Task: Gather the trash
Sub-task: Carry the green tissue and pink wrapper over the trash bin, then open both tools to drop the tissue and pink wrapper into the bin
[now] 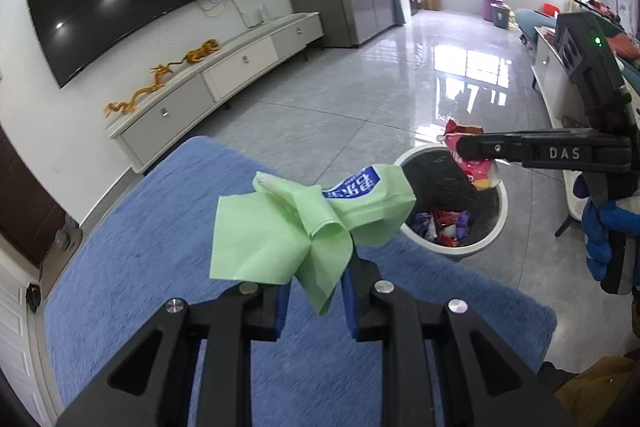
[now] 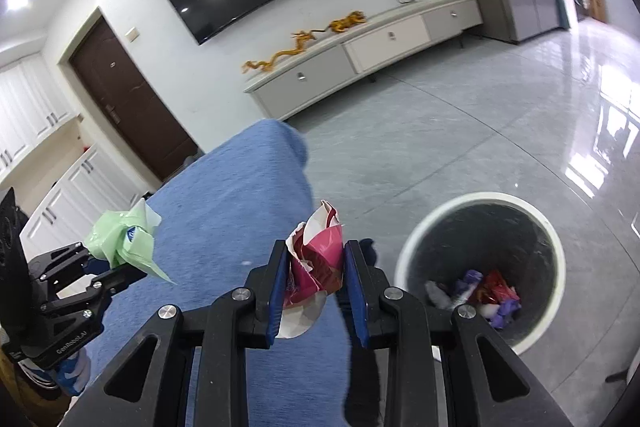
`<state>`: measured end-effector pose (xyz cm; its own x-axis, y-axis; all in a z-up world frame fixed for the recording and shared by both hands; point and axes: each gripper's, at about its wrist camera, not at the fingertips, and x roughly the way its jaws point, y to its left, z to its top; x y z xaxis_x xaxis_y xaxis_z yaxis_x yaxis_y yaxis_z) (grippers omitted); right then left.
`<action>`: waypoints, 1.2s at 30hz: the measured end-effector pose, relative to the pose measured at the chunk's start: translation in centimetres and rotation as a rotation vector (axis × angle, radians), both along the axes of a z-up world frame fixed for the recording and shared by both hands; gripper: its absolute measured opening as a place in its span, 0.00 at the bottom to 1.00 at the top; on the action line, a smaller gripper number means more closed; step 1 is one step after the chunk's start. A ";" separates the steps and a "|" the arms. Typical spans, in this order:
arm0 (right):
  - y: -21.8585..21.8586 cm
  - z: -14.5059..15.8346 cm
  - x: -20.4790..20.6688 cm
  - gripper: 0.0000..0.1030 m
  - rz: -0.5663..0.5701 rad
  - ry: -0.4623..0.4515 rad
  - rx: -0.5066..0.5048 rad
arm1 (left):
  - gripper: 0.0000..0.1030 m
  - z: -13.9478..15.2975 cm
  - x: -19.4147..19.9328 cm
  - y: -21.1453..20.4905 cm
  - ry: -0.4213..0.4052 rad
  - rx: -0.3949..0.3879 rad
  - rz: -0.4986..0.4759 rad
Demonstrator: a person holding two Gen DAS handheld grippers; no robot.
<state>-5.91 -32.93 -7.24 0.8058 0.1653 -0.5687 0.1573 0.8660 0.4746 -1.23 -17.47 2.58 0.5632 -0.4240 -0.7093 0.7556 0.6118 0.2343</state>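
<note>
The round white-rimmed dark waste bin (image 2: pixel 480 267) on the grey tiled floor serves as the landmark.

Farthest from the bin, over the blue cloth-covered table (image 1: pixel 160 227), the left gripper (image 1: pixel 316 291) is nearly closed on a crumpled pale green plastic wrapper with a blue printed label (image 1: pixel 304 223). The thin film bunches above the blue pads and a loose tail hangs below them. Nearer the bin, the right gripper (image 2: pixel 316 287) is closed to a narrow gap on a crumpled red and white snack packet (image 2: pixel 316 267). In the left wrist view this packet hangs just above the bin's near rim.

Risks, as judgement:
- The green wrapper is light, slippery film held by a small fold; a quick swing could pull it free so that it falls on the table short of the bin.
- If the right gripper lets go while the packet is over the rim rather than the opening, the packet may catch the edge and drop to the floor.
- Both grippers converge on one bin, so their frames could knock together above it.
- The bin looks light; a bump on its rim could tip it or push it away.

Count:
- one bin, with several red, purple and white scraps at its bottom, too jumbled to number
- two grippers
- two held pieces of trash
- one table
</note>
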 end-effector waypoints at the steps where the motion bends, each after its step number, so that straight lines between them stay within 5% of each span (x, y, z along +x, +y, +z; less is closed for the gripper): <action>1: -0.6 -0.4 -0.3 0.26 -0.011 0.004 0.006 | 0.20 -0.2 0.0 -0.6 0.004 0.003 -0.009; 19: -8.4 -4.8 -2.0 0.26 -0.184 0.100 0.054 | 0.20 -4.6 2.3 -12.1 0.111 0.025 -0.123; 36: -11.7 -8.6 0.3 0.27 -0.258 0.221 0.037 | 0.22 -8.5 4.1 -19.2 0.167 0.027 -0.101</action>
